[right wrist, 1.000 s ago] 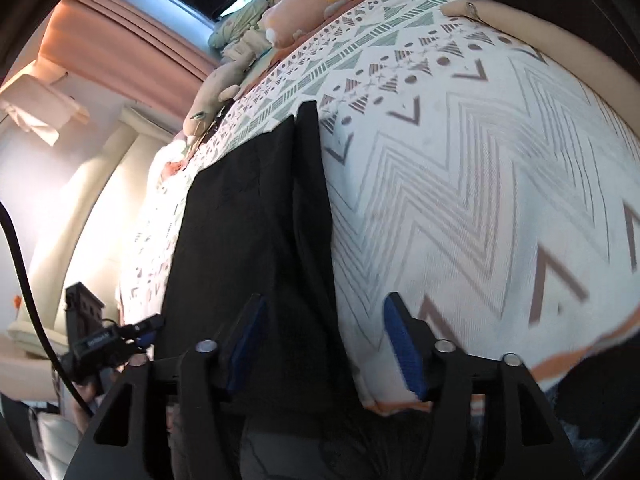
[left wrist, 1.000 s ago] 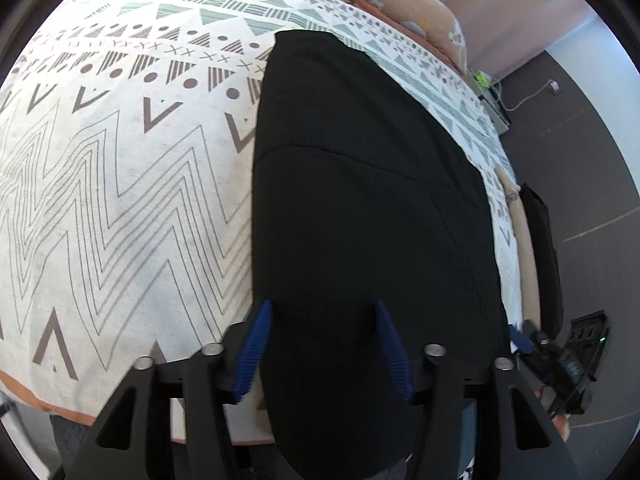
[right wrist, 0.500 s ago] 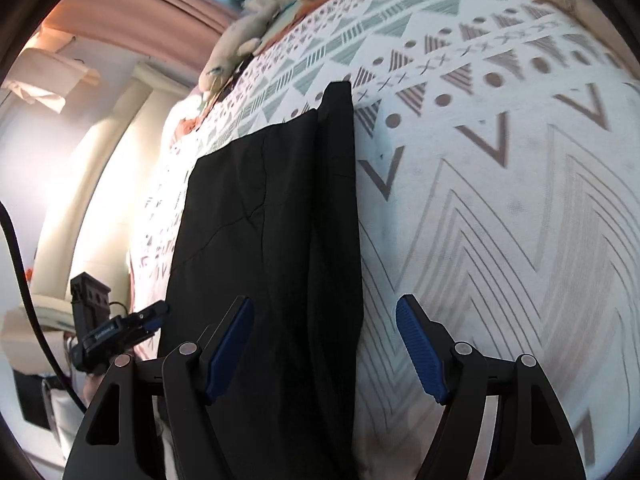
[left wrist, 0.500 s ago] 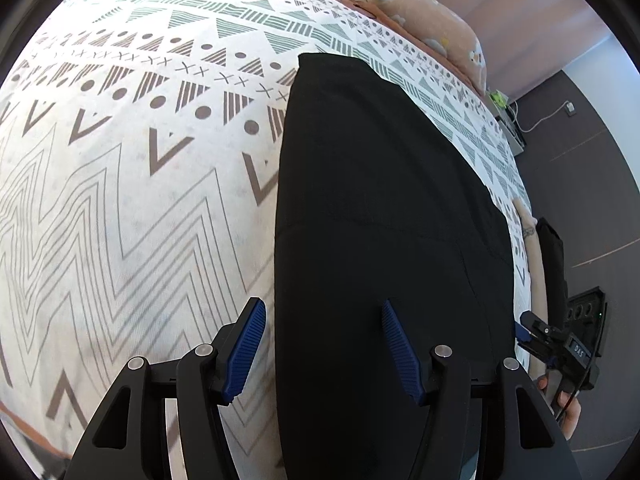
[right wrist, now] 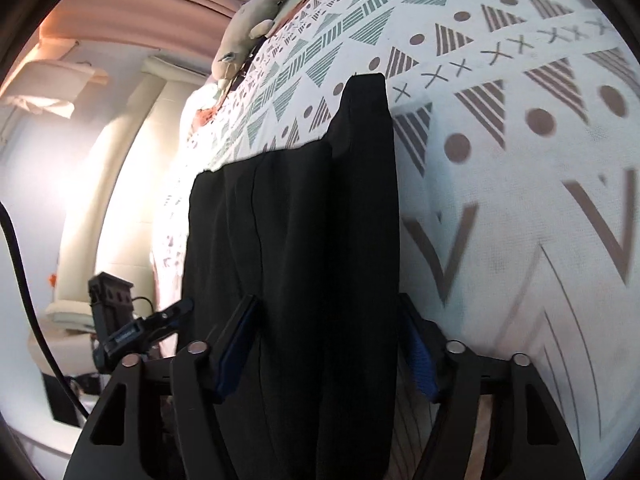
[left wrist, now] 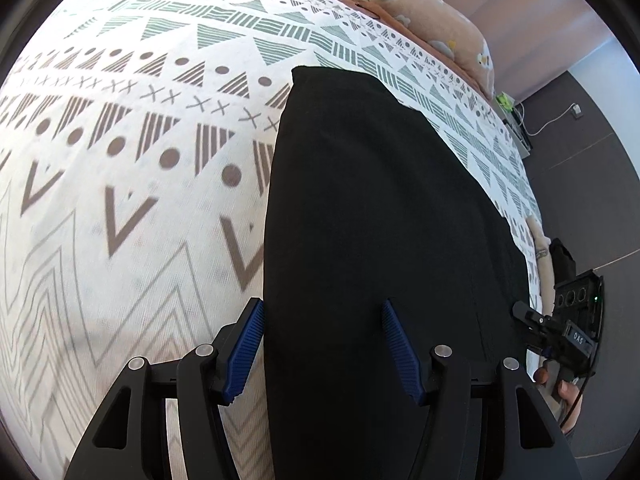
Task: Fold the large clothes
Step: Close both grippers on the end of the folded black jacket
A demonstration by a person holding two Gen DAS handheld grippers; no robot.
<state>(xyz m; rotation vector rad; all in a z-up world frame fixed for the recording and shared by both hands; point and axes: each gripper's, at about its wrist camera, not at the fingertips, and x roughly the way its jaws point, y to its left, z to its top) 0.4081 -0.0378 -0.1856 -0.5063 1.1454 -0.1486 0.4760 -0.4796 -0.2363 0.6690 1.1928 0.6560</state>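
Observation:
A large black garment lies folded in a long flat strip on the patterned bedspread. My left gripper is open, its blue fingers astride the strip's near left edge. In the right wrist view the same garment runs away from me, with a folded layer along its right side. My right gripper is open, its fingers either side of the cloth at the near end. Neither is closed on the fabric.
Peach pillows and plush toys lie at the head of the bed. The other gripper and hand show at the right bed edge. Dark floor lies past that edge. A cream headboard or wall is on the left.
Both grippers have moved forward over the bed along the garment, away from its near edge. They stay open. The garment lies as before.

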